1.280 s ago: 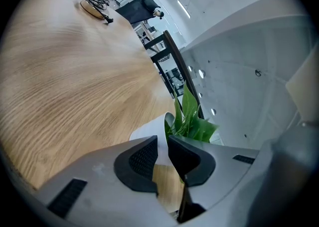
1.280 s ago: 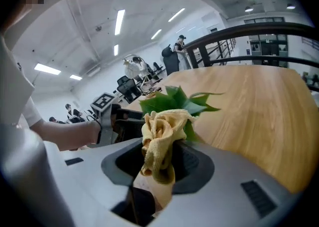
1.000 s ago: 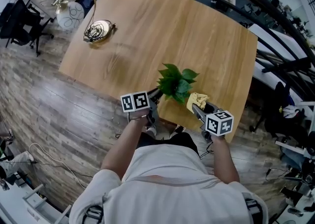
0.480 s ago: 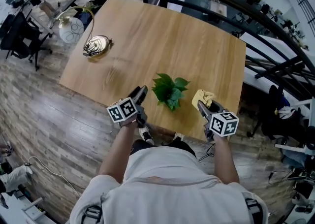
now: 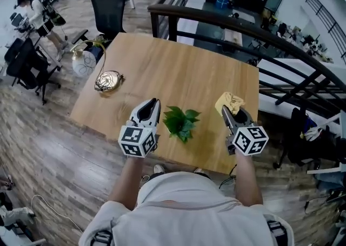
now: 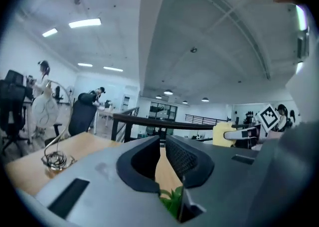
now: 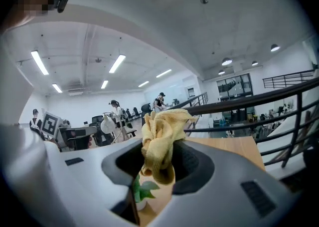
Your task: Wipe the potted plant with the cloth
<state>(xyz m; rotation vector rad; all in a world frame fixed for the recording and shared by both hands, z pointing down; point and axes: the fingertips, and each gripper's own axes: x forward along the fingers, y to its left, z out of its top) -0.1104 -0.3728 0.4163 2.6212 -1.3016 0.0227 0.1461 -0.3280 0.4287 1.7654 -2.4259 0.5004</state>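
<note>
The potted plant (image 5: 180, 122) with green leaves stands near the front edge of the wooden table (image 5: 189, 72). My left gripper (image 5: 155, 101) hovers to its left, raised above the table. Its jaws are closing, with only a narrow gap and nothing between them (image 6: 162, 143); leaves of the plant (image 6: 172, 198) show below. My right gripper (image 5: 226, 107) is raised to the right of the plant, shut on a bunched yellow cloth (image 5: 229, 101). In the right gripper view the cloth (image 7: 162, 141) hangs from the jaws, above the plant (image 7: 142, 191).
A wire-ball ornament (image 5: 109, 81) lies at the table's left edge, with a white globe lamp (image 5: 84, 62) on the floor beyond. A dark railing (image 5: 216, 20) runs behind the table. Office chairs (image 5: 110, 15) stand at the back left.
Both grippers have risen from the plant, the left from its base, the right with the cloth from its leaves. The left gripper has rolled.
</note>
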